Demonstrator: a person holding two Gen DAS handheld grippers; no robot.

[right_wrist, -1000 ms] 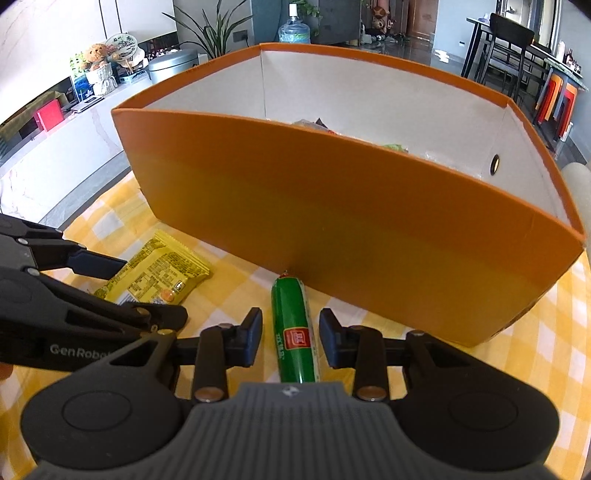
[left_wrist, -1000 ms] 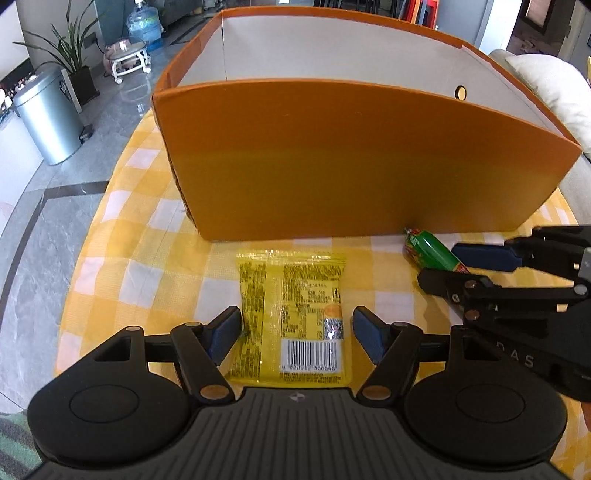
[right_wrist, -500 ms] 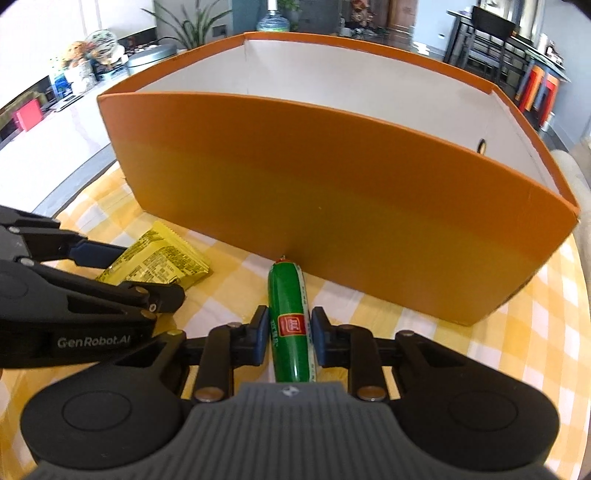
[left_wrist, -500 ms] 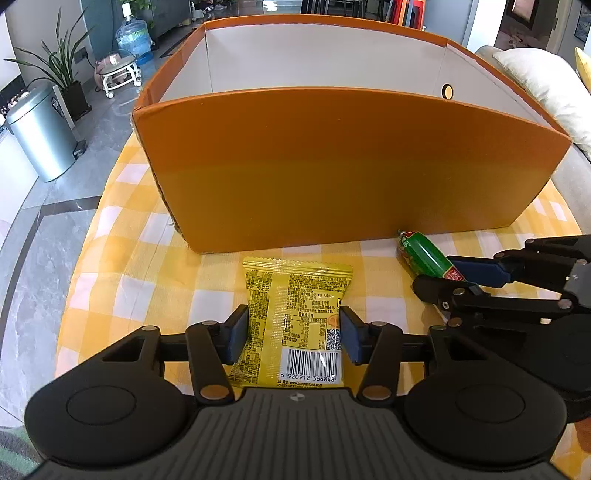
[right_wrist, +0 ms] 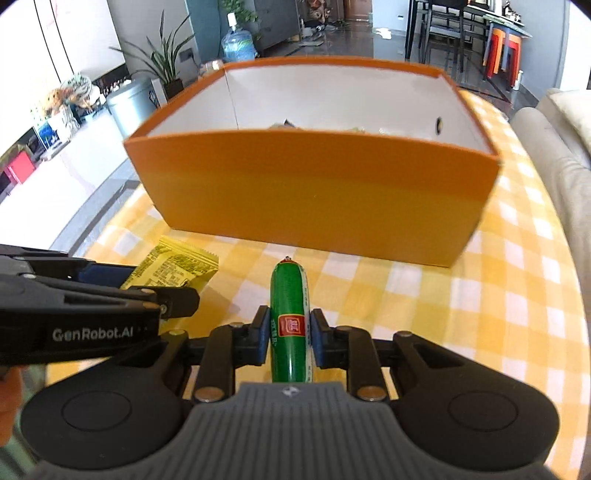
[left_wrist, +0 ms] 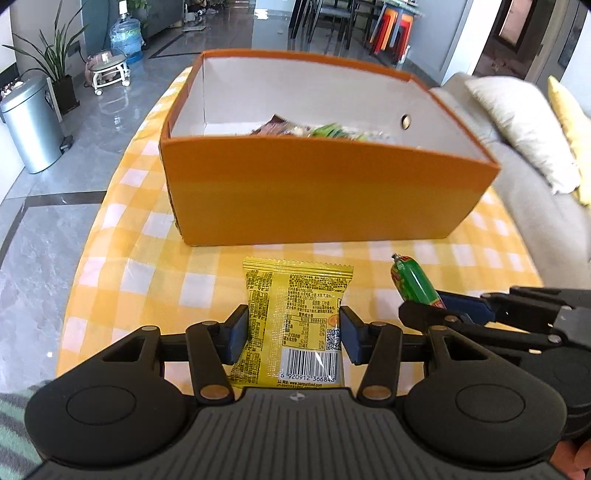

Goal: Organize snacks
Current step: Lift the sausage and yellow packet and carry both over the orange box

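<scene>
The box's (left_wrist: pixel 325 192) orange front wall blocks the way ahead, its top open, with bare bench (left_wrist: pixel 155 266) to its left.

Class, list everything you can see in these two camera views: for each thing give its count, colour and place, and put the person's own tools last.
Box: one, orange with white inside, far side of the table.
Snacks in box: several, mixed colours, mostly hidden by the wall.
Snack packet: one, yellow, between the left fingers.
Sausage stick: one, green, between the right fingers.
Tablecloth: one, yellow and white check, under everything.
Bin: one, silver, floor at left.
Water bottle: one, blue, floor beyond.
Left hand-held gripper: black, shut on packet.
Right hand-held gripper: black, shut on stick.
</scene>
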